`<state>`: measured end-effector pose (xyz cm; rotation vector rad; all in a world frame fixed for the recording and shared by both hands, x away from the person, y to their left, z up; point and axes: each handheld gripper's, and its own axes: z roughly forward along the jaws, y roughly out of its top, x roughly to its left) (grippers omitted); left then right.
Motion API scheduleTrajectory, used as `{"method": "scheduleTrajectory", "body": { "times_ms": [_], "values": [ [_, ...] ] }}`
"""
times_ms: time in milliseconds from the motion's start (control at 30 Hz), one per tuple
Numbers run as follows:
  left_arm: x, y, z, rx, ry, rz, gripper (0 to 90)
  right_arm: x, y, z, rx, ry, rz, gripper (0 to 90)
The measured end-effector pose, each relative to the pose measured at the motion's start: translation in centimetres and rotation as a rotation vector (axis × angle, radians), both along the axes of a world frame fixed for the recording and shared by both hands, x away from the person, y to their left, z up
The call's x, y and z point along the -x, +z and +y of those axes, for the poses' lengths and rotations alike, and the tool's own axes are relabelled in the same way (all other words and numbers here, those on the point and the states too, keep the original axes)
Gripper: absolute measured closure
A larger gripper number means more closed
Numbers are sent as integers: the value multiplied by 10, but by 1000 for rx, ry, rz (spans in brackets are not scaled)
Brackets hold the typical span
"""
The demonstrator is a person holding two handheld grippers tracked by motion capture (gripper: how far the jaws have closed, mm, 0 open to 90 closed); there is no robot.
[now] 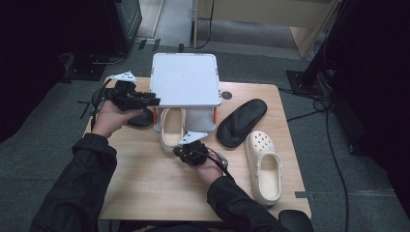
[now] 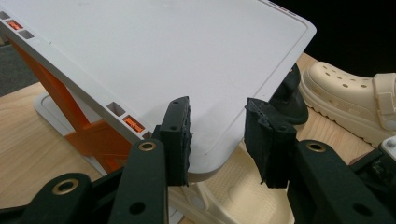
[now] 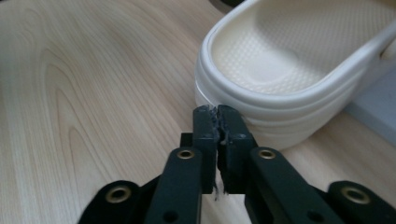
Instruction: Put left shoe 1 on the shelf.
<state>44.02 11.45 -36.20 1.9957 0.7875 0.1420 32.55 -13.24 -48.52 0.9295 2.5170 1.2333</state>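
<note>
Here, a white two-tier rack (image 1: 184,79) with orange braces is standing at the wooden table's (image 1: 145,183) far edge. Two cream clogs are showing: one (image 1: 172,126) tucked under the rack, one (image 1: 264,166) lying far right beside a black sandal (image 1: 241,122). The left gripper (image 2: 218,135), released, is straddling the rack's corner. The right gripper (image 3: 217,122), clenched empty, is touching the tucked clog's heel.

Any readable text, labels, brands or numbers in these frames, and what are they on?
None readable.
White plastic shoe rack: blank top, no label.
Cream perforated clogs and black flip-flop sandal: no legible branding.
Black grippers, left and right: no markings.
</note>
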Motion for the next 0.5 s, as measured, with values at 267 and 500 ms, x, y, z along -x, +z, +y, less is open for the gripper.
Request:
{"method": "scheduleTrajectory", "body": {
  "times_ms": [267,500],
  "values": [
    [0,0,0,-2,2,6,620,-16,-1,3,-13,-15,-13,862],
    [-1,0,0,-1,3,7,620,-28,-1,8,-17,-15,-17,855]
  ]
}}
